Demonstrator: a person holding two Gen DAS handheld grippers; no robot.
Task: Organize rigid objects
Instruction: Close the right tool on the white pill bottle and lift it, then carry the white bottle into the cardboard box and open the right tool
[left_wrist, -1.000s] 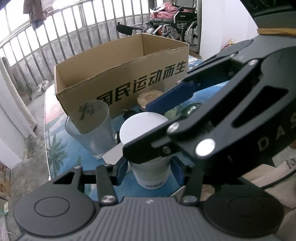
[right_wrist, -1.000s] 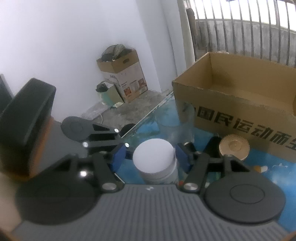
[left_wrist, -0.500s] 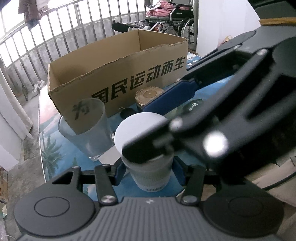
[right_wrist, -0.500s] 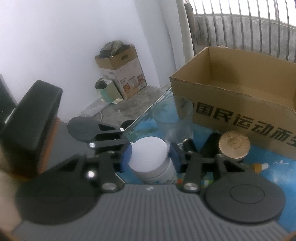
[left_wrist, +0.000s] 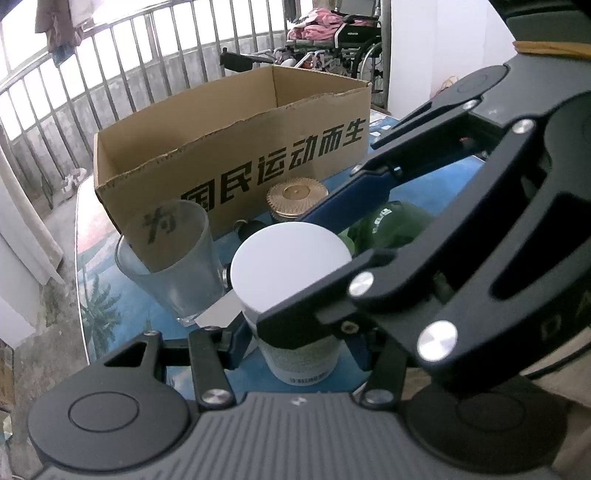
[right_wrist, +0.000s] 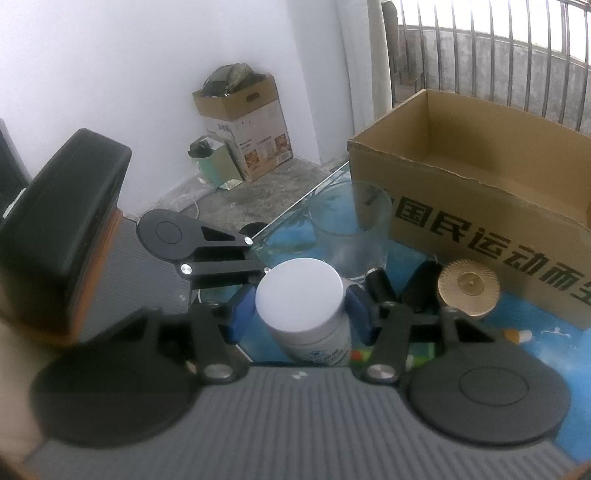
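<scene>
A white bottle (left_wrist: 291, 266) with a flat white cap (right_wrist: 299, 291) stands low over the blue table between both grippers. My left gripper (left_wrist: 297, 347) is shut on its body, blue pads on either side. From the right, my right gripper (right_wrist: 299, 314) reaches over and has its pads against the cap's rim; its jaws are opening slightly with the cap between them. In the left wrist view the right gripper's black linkage (left_wrist: 406, 295) hides part of the bottle. The open cardboard box (left_wrist: 240, 147) (right_wrist: 480, 206) stands behind.
A clear glass (left_wrist: 173, 266) (right_wrist: 351, 236) stands just behind the bottle. A gold-lidded jar (left_wrist: 297, 197) (right_wrist: 469, 286), small black items (right_wrist: 380, 284) and a green object (left_wrist: 391, 225) sit before the box. The table edge (left_wrist: 79, 280) drops to a concrete floor; a printed carton (right_wrist: 243, 122) stands by the wall.
The right gripper's pads, apart from the cap a second ago, have closed in against it. The left gripper stays on the bottle's body.
</scene>
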